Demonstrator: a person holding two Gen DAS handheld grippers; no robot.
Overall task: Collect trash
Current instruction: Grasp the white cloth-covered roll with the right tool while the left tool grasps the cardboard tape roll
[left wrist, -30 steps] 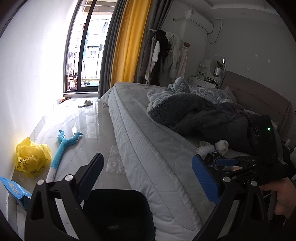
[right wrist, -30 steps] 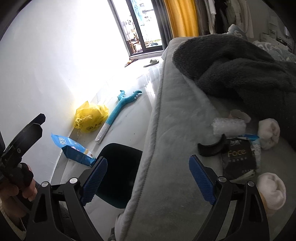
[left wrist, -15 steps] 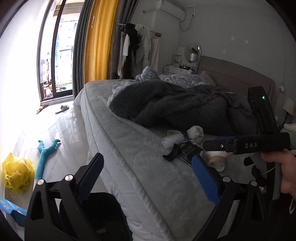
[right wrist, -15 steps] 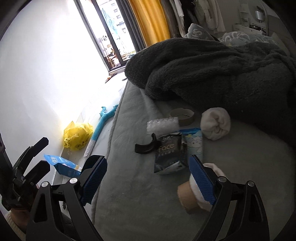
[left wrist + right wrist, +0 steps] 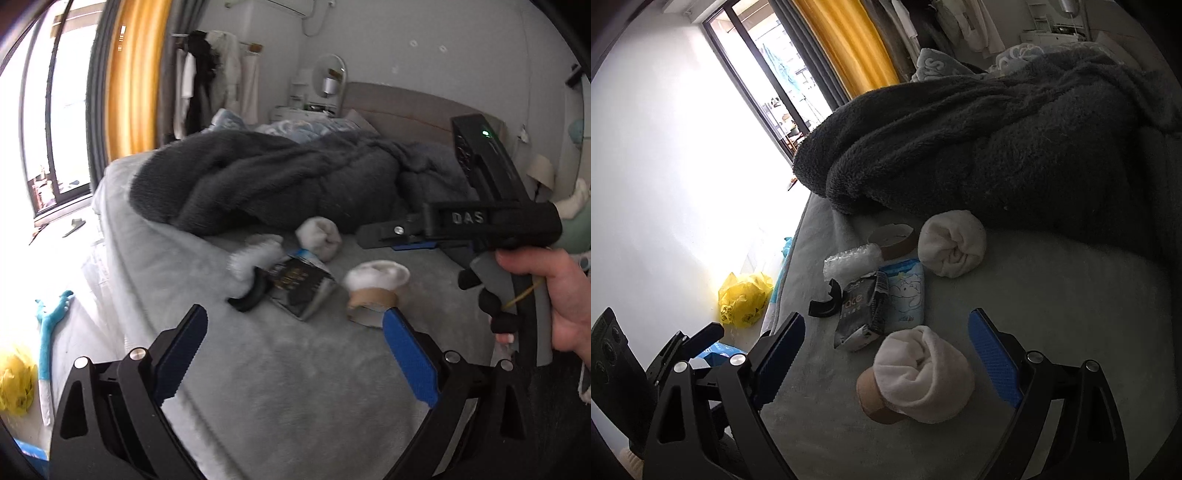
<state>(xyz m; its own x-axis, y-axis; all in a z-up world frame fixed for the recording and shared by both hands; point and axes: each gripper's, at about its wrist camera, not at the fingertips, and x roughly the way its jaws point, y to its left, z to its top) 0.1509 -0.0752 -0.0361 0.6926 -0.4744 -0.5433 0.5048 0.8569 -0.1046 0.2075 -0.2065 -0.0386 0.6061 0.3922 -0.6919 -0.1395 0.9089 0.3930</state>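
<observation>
On the grey bed, below a dark blanket, lies a cluster of trash: black packet, blue packet, bubble wrap, a curved black piece and two tape rolls, beside two rolled white socks. One sock rests on the nearer roll, hiding most of it. Beyond the bed stand a yellow curtain, window and hung clothes; on the floor lie a yellow bag, closed so its contents are hidden, and a blue packet cut off by the left gripper. Both grippers are released, holding nothing; the right gripper straddles the sock-covered roll. Left-wrist view is motion-blurred.
</observation>
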